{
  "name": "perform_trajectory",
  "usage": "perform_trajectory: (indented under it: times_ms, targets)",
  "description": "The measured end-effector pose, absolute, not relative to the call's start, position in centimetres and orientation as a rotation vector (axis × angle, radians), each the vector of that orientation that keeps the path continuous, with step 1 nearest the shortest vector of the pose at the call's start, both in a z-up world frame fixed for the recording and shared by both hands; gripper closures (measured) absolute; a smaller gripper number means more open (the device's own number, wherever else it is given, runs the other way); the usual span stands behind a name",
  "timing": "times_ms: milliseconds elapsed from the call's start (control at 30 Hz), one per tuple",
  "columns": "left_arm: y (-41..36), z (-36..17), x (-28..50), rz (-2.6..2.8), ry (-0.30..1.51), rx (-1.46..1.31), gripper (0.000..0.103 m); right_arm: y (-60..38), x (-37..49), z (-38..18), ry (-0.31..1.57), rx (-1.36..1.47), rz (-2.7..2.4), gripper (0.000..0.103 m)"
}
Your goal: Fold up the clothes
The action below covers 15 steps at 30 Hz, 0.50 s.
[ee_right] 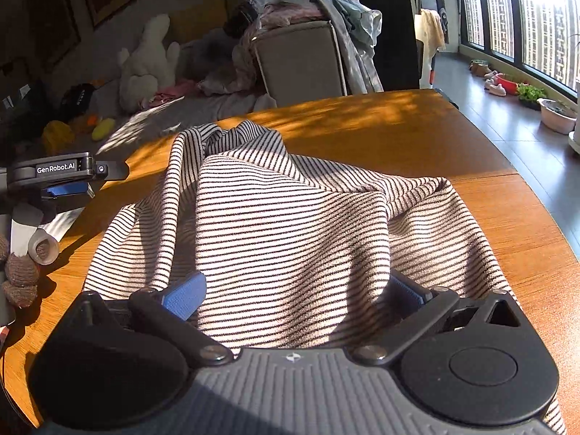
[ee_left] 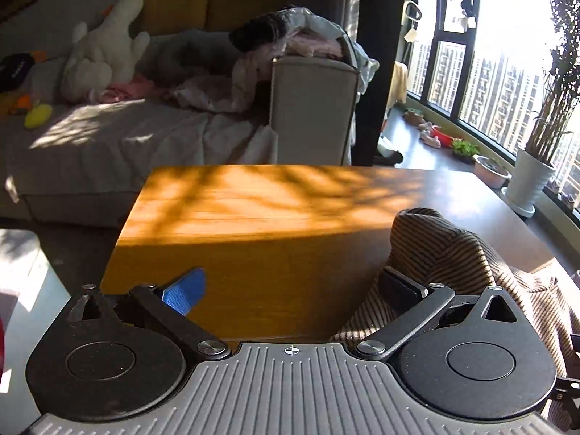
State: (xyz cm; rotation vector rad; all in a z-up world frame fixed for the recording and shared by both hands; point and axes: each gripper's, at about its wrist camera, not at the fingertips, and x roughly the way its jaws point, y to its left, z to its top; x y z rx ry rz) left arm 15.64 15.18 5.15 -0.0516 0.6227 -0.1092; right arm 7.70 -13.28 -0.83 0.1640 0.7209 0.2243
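On the wooden worktop, a striped garment lies rumpled in a loose heap, humped in the middle, one narrow part trailing toward the worktop's far edge and the sofa beyond. No clean fold line shows; the cloth is bunched, not flat. Right gripper: jaws spread wide, released, hovering straight over the garment's near hem, cloth running between the two blue pads but not pinched. Left gripper: also spread and empty, held over bare worktop at the garment's left side; from its own view the garment sits off to its right, a raised fold touching or just behind its right finger — cannot tell which. In the right wrist view the left gripper shows beyond the garment's left edge, apart from it. Long axis of the garment, as far as the heap allows a judgement, runs from the right gripper away toward the sofa. Right gripper is plainly the nearer one; the garment lies dead ahead of it, under the jaws. Judgement: any grasp turns on that near hem, with the left gripper needing to come in sideways. Whether this heap awaits spreading or is mid-fold, cannot say. Clothes pile on the sofa arm beyond.
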Motion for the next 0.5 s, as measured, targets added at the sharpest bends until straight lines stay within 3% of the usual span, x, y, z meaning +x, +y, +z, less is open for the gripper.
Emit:
perform_trajectory:
  times_ms: [500]
  targets:
    - [9.3, 1.5, 14.8, -0.330, 0.717, -0.113, 0.000, -14.1, 7.8, -0.8, 0.698, 0.213, 0.257, 0.000]
